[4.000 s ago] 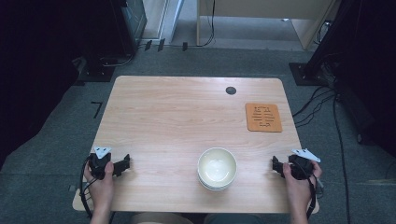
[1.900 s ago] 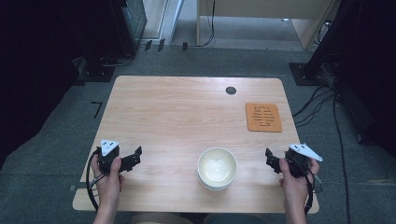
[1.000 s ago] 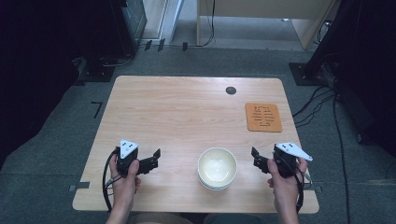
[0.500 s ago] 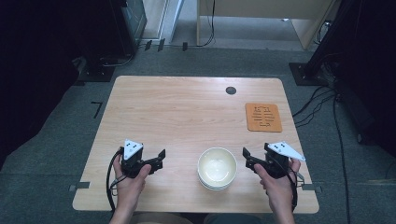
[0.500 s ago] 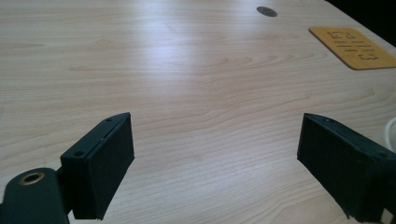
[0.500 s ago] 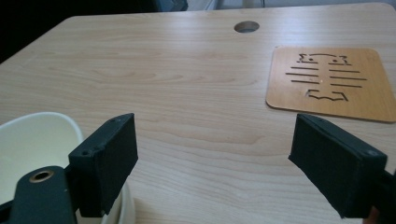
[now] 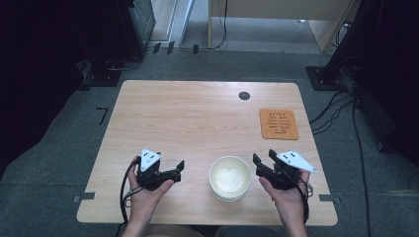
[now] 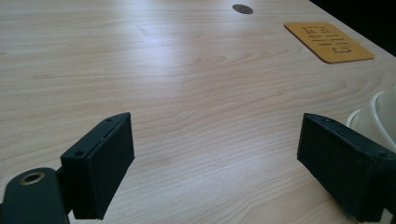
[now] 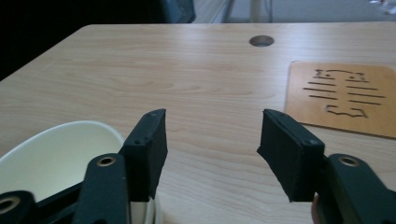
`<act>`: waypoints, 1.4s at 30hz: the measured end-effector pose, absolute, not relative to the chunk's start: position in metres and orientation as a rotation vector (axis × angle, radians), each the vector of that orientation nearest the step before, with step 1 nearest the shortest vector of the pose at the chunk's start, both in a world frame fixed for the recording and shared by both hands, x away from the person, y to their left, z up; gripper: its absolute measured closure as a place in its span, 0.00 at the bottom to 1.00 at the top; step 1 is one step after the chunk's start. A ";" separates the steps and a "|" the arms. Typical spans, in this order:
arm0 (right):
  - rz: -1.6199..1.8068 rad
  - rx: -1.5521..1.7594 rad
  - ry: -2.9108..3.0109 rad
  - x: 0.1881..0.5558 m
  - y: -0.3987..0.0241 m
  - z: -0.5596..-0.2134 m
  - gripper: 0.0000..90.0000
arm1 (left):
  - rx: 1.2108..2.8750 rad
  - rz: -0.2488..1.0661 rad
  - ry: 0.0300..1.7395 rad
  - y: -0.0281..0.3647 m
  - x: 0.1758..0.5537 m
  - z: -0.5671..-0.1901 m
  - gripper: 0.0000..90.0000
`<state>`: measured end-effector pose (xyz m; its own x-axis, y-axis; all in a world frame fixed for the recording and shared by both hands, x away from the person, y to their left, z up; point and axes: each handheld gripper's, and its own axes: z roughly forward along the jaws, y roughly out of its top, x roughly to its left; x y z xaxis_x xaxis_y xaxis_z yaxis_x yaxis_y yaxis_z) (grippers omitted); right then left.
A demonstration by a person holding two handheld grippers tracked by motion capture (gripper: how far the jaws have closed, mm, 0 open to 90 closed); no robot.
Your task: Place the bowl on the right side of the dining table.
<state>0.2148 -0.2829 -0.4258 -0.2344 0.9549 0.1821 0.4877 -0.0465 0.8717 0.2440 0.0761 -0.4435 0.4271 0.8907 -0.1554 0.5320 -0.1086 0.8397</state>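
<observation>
- Left tool (image 7: 177,170): jaws spread wide, nothing between them but bare bench (image 7: 197,118). Held in the left hand (image 7: 146,190), jaws aimed toward the bowl.
- Right tool (image 7: 262,164): jaws apart with a clear gap and nothing in it; they have just been closing. Held in the right hand (image 7: 286,190).
- Bowl (image 7: 229,177): cream, upright, looks like a stack of two, sitting between the two tools near the front edge of the bench. Just off the left tool's jaw tips on one side, right beside the right tool's jaw tips on the other.
- Left gripper view: bowl rim (image 8: 380,116) shows behind the right-hand jaw, outside the gap. Can't tell if it touches the jaw.
- Right gripper view: bowl (image 9: 56,158) sits outside the left-hand jaw, beside and partly under it, not between the jaws. Contact is unclear from that angle.
- Orange coaster (image 7: 279,124): flat on the bench, ahead of the right tool and well apart from it; cut-out slots visible on top (image 9: 343,98).
- Cable hole (image 7: 244,95): far side of the bench, well beyond both tools.
- Cable from the left tool loops down past the wrist toward the bench's front edge.
</observation>
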 end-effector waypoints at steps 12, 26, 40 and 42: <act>1.265 1.477 1.812 0.212 -0.268 -0.431 0.62 | 1.797 0.477 1.185 0.062 0.239 -0.444 0.14; 1.257 1.476 1.928 0.211 -0.251 -0.438 0.83 | 1.827 0.449 1.136 0.046 0.233 -0.445 0.15; 1.124 1.493 1.955 0.213 -0.241 -0.447 0.80 | 1.826 0.396 1.096 0.029 0.231 -0.438 0.16; 1.132 1.493 1.962 0.213 -0.241 -0.447 0.83 | 1.832 0.397 1.084 0.025 0.231 -0.436 0.16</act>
